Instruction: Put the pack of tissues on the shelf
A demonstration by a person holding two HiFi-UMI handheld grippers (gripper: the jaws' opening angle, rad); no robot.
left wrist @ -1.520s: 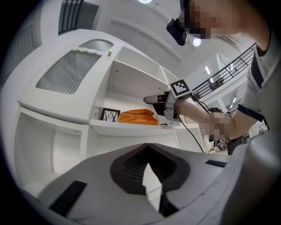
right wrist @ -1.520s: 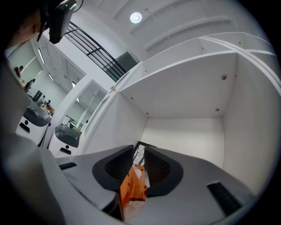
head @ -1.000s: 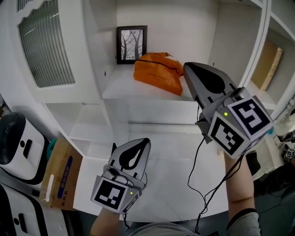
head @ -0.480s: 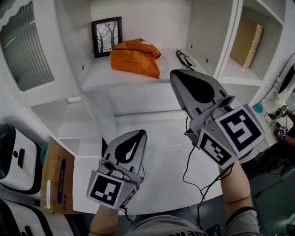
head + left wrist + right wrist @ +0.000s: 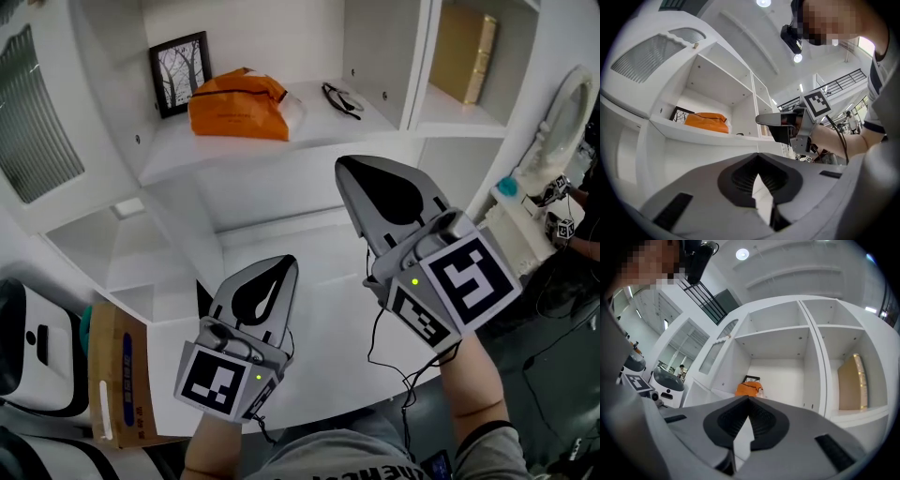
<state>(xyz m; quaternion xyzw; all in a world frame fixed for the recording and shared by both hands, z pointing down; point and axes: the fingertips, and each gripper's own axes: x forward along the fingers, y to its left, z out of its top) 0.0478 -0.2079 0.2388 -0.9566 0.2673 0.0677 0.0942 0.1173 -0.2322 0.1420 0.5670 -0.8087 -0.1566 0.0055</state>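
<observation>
Both grippers are empty, jaws pressed together. The right gripper [image 5: 349, 171] and the left gripper [image 5: 285, 265] hover (each held in a person's hand) below and in front of the shelf [image 5: 309, 127], over a white counter [image 5: 319, 328]. The orange pack of tissues [image 5: 236, 105] lies on the shelf, left of its middle. A framed picture [image 5: 178, 73] stands at the shelf's back left, and glasses [image 5: 339, 98] lie toward its right.

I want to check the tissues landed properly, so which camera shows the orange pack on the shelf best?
The head view: the orange pack lies large and unblocked on the shelf beside a picture frame. Both gripper views show it small and distant.
</observation>
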